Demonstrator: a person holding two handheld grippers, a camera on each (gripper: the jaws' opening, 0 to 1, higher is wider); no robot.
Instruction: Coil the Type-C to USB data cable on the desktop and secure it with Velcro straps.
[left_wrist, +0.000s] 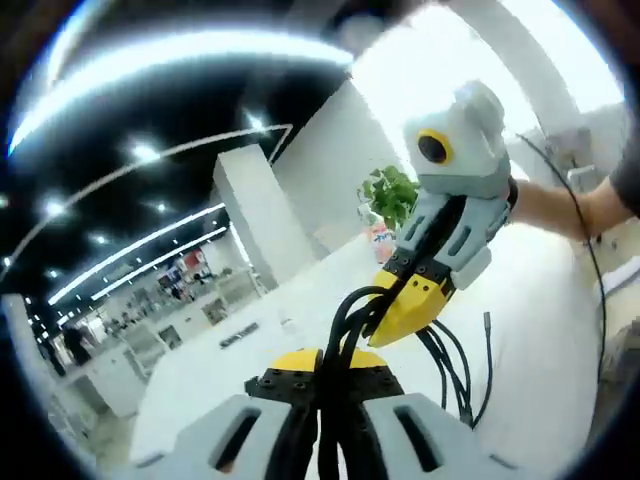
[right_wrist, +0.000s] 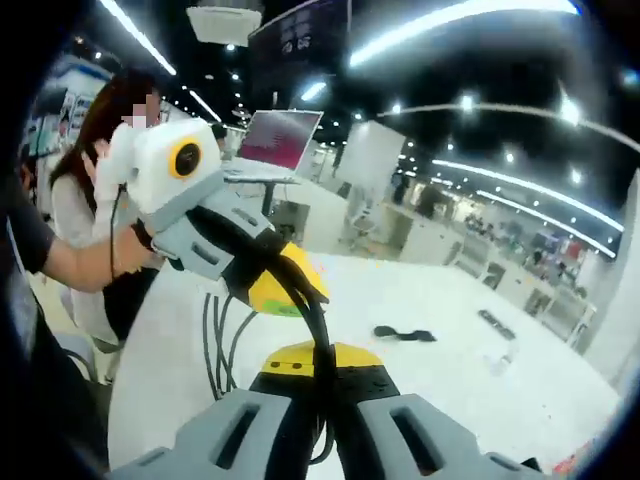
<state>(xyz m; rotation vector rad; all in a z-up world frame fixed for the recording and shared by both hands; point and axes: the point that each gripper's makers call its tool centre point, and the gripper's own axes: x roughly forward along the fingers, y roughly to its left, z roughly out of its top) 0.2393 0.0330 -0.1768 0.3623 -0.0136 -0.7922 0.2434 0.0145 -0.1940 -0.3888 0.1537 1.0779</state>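
The black data cable (left_wrist: 447, 365) hangs in several loops above the white desktop (left_wrist: 540, 300), held between both grippers. My left gripper (left_wrist: 322, 368) is shut on a bunch of its strands at the bottom of the left gripper view. Just beyond, my right gripper (left_wrist: 408, 308) comes in from the right, shut on the same bundle. One plug end (left_wrist: 487, 320) dangles free. In the right gripper view, my right gripper (right_wrist: 320, 362) clamps the cable (right_wrist: 312, 310), and the left gripper (right_wrist: 285, 288) grips it just ahead, with loops (right_wrist: 220, 345) hanging below. A black Velcro strap (right_wrist: 405, 333) lies on the desktop (right_wrist: 430, 290).
An open laptop (right_wrist: 280, 138) stands at the far side of the table. A person (right_wrist: 85, 200) stands to the left, with an arm (right_wrist: 80, 262) reaching to the gripper. A small dark item (right_wrist: 497, 320) lies further right. A green plant (left_wrist: 390, 195) sits at the table's far end.
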